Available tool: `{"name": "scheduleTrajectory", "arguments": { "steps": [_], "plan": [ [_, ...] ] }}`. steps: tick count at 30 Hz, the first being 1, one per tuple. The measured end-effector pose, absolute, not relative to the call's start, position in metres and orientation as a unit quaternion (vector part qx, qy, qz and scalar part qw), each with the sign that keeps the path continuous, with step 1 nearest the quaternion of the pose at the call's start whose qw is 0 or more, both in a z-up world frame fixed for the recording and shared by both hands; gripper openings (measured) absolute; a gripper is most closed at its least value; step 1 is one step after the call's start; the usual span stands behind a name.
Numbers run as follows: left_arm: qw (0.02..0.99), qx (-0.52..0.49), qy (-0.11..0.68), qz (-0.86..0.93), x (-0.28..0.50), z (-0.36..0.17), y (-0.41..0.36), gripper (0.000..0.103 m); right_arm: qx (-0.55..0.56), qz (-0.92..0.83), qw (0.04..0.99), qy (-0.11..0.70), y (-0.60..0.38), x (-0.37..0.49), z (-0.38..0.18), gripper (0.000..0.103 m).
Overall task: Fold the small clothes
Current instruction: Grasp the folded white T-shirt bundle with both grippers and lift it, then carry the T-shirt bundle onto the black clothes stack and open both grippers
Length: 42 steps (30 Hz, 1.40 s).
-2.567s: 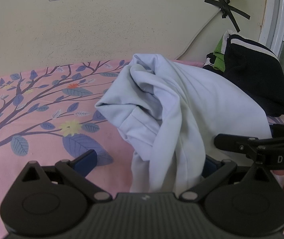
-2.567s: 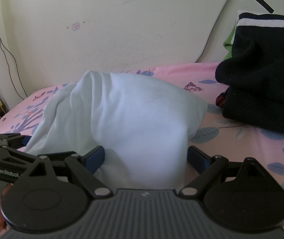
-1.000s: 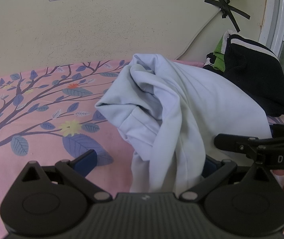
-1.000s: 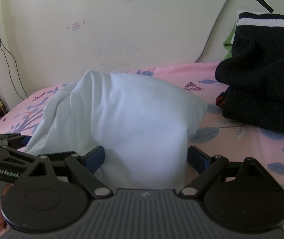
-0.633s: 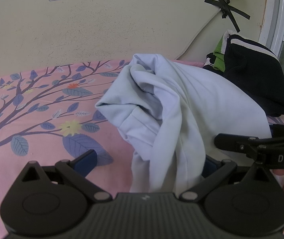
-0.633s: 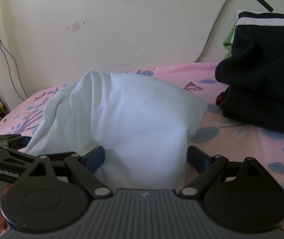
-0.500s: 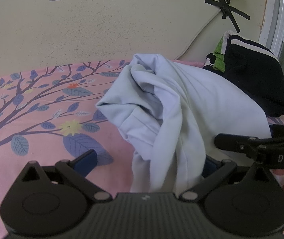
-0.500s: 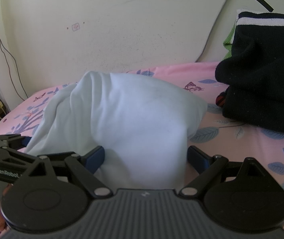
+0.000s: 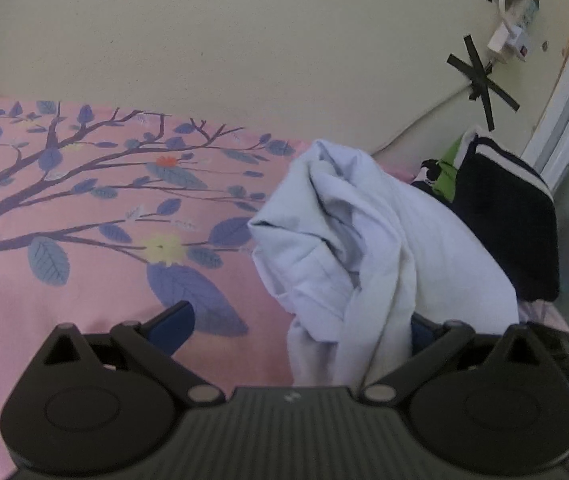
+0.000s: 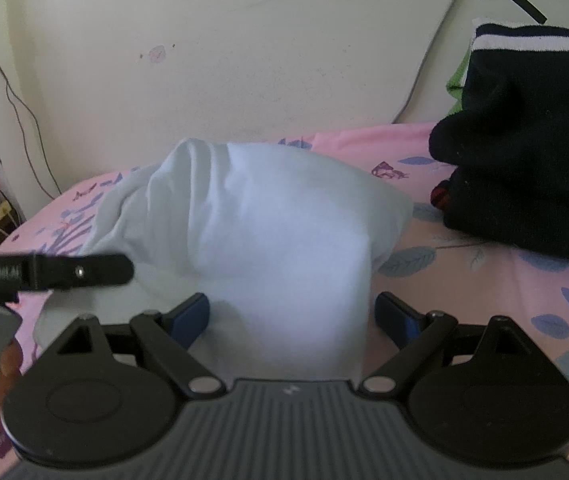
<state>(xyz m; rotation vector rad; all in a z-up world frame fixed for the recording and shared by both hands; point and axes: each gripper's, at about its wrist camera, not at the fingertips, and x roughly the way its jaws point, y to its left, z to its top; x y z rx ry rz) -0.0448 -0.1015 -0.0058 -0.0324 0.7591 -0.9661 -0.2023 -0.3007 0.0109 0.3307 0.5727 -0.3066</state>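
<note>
Both tools are spread: the left tool (image 9: 296, 322) and right tool (image 10: 290, 312) each straddle the crumpled white garment (image 10: 260, 232) on the bed (image 9: 84, 272), beside dark clothes (image 10: 524, 184) near its right edge.

Left gripper (image 10: 80, 272) arm: blurred lettering, maybe "GenRobot AI" (barely legible); nothing else readable.

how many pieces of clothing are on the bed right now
At least 3: the pale blue garment between both grippers, the dark striped garment piled at right, and a green piece behind it. More may be hidden there.
</note>
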Motion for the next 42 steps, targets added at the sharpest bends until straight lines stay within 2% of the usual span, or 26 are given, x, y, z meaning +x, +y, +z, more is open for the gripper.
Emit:
{"name": "scheduleTrajectory", "arguments": {
  "steps": [11, 13, 14, 15, 17, 21, 24, 31, 37, 39, 42],
  "plan": [
    [0.811, 0.028, 0.35, -0.468, -0.054, -0.006, -0.114, 0.101, 0.17, -0.15, 0.934, 0.276, -0.301, -0.207, 0.012, 0.087],
    [0.806, 0.05, 0.34, -0.483, -0.063, -0.005, -0.119, 0.085, 0.177, -0.154, 0.933, 0.271, -0.302, -0.208, 0.012, 0.085],
    [0.803, 0.059, 0.334, -0.49, -0.066, -0.005, -0.122, 0.068, 0.179, -0.151, 0.934, 0.268, -0.3, -0.208, 0.013, 0.072],
    [0.8, 0.069, 0.327, -0.499, -0.07, -0.006, -0.124, 0.051, 0.198, -0.128, 0.935, 0.264, -0.301, -0.208, 0.013, 0.054],
    [0.792, 0.075, 0.322, -0.513, -0.075, -0.006, -0.126, 0.041, 0.216, -0.123, 0.933, 0.26, -0.299, -0.207, 0.016, 0.051],
    [0.783, 0.047, 0.337, -0.522, -0.069, -0.006, -0.123, 0.03, 0.188, -0.107, 0.946, 0.242, -0.289, -0.204, 0.035, 0.032],
    [0.78, 0.018, 0.351, -0.518, -0.067, 0.002, -0.122, 0.028, 0.166, -0.084, 0.958, 0.218, -0.288, -0.204, 0.056, 0.021],
    [0.778, 0.004, 0.298, -0.552, -0.077, 0.078, -0.173, 0.028, 0.109, -0.103, 0.98, 0.131, -0.321, -0.219, 0.12, 0.019],
    [0.767, 0.009, 0.226, -0.6, -0.091, 0.16, -0.29, 0.028, 0.115, -0.19, 0.975, 0.031, -0.415, -0.252, 0.17, 0.019],
    [0.76, 0.019, 0.217, -0.613, -0.094, 0.171, -0.34, 0.03, 0.149, -0.219, 0.964, 0.009, -0.458, -0.262, 0.172, 0.019],
    [0.745, 0.037, 0.253, -0.616, -0.089, 0.156, -0.414, 0.031, 0.202, -0.263, 0.943, 0.022, -0.516, -0.262, 0.155, 0.019]
  ]
}}
